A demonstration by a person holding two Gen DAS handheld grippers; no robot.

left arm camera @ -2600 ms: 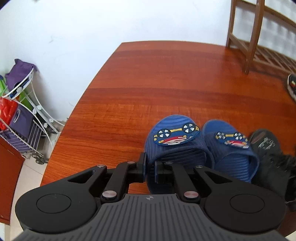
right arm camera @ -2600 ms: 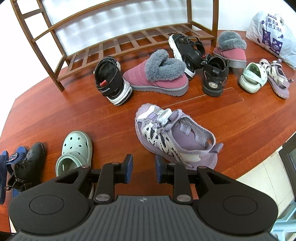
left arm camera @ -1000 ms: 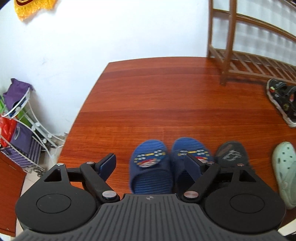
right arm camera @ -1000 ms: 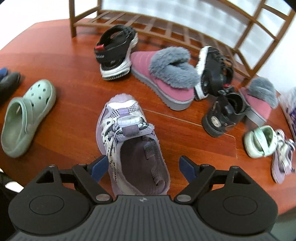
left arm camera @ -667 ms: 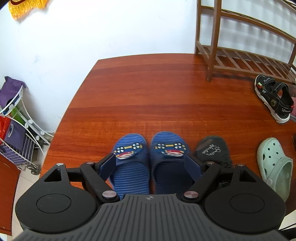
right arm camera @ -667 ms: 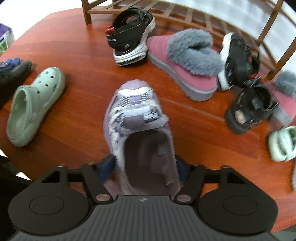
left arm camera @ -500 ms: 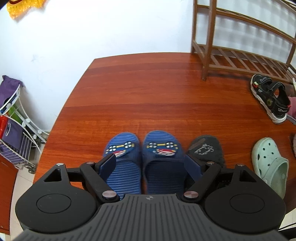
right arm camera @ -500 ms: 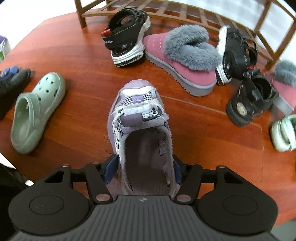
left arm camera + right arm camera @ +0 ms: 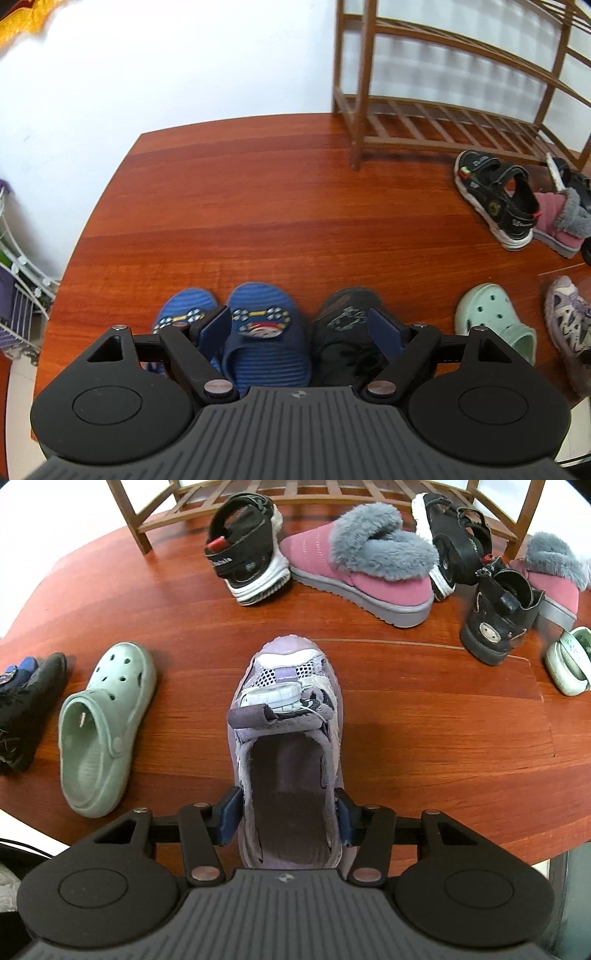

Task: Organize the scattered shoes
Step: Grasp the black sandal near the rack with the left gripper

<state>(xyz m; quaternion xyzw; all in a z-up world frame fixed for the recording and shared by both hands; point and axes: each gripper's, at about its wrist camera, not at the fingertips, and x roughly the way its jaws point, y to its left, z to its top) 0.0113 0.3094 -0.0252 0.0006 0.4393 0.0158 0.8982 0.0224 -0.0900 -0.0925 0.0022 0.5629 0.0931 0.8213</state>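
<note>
purple sneaker (image 9: pixel 288 738) | toe pointing away, toward rack | right gripper (image 9: pixel 287 821) clamping heel

1. On the reddish wooden counter (image 9: pixel 424 716), the lilac mesh sneaker (image 9: pixel 288 746) lies in the middle, heel between the right claw's (image 9: pixel 286 821) fingers.
2. The mint-green foam clog (image 9: pixel 101 723) lies to its left.
3. Two blue ribbed slippers (image 9: pixel 266 332) lie side by side at the counter's left end, the black fabric shoe (image 9: pixel 347 332) touching their right.
4. The brown slatted wooden shoe rack (image 9: pixel 443 92) stands behind.
</note>
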